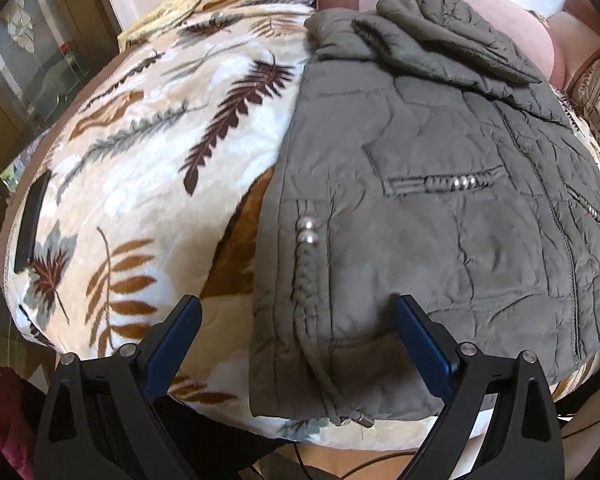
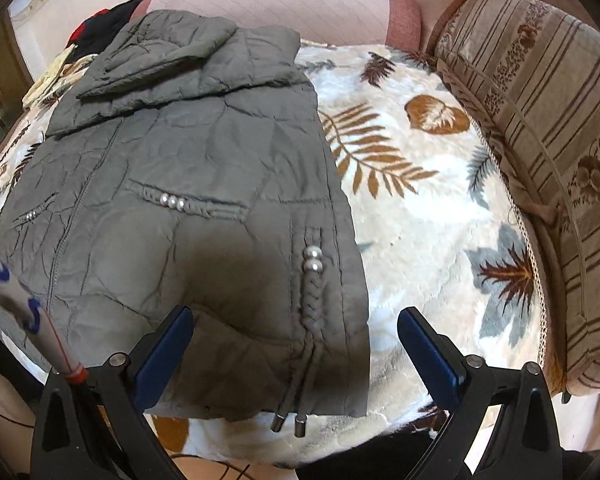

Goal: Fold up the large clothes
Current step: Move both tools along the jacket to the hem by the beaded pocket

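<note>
Both grippers — left (image 1: 296, 344), right (image 2: 296, 354) — hang spread and empty above the near hem of a grey quilted padded jacket (image 1: 440, 184), its long axis running away across a leaf-print fleece blanket (image 2: 420, 216).

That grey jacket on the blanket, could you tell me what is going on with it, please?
A person is holding a gripper in each hand over a grey padded jacket spread flat on a leaf-patterned blanket. The left gripper and the right gripper are both open above the jacket's near hem, gripping nothing. The sleeves look already folded in across the top; the main fold is not yet done.
</note>
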Demonstrator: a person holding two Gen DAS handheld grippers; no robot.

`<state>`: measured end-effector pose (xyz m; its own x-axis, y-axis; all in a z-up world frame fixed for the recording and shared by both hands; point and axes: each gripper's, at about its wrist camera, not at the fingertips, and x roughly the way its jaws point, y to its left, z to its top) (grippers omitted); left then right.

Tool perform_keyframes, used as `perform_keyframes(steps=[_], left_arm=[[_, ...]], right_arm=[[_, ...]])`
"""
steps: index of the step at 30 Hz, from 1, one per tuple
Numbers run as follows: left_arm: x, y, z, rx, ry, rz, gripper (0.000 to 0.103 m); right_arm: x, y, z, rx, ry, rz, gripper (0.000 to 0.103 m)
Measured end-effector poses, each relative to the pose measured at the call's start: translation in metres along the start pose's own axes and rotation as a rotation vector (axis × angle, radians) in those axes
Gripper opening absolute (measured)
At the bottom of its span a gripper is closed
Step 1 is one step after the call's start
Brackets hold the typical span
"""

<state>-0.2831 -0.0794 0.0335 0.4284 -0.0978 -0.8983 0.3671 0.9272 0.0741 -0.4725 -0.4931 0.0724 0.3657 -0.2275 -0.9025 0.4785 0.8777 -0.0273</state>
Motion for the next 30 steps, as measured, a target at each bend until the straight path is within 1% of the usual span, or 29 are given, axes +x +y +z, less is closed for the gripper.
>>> perform_keyframes(steps=[5,11,14,18,20,24,30], left_arm=[[0.012,0.003,-0.004,-0.006,0.028,-0.015,0.097],[0.022,0.013,-0.007,-0.022,0.049,-0.025,0.103],[0.029,0.016,-0.010,-0.032,0.069,-0.048,0.103],[0.039,0.015,-0.009,-0.020,0.091,-0.061,0.103],[0.043,0.013,-0.007,-0.006,0.095,-0.057,0.103],[0.047,0.009,-0.004,0.016,0.097,-0.053,0.103],[0.052,0.009,0.001,0.024,0.107,-0.045,0.103]], right_arm=[[0.010,-0.004,-0.007,0.002,0.044,-0.007,0.103],[0.025,-0.011,-0.012,0.018,0.084,-0.009,0.103],[0.031,-0.015,-0.013,0.032,0.101,-0.004,0.103],[0.042,-0.016,-0.012,0.038,0.134,0.004,0.103],[0.047,-0.019,-0.012,0.051,0.147,0.017,0.103],[0.060,-0.029,-0.012,0.083,0.182,0.070,0.103],[0.066,-0.022,-0.009,0.048,0.187,0.037,0.103]])
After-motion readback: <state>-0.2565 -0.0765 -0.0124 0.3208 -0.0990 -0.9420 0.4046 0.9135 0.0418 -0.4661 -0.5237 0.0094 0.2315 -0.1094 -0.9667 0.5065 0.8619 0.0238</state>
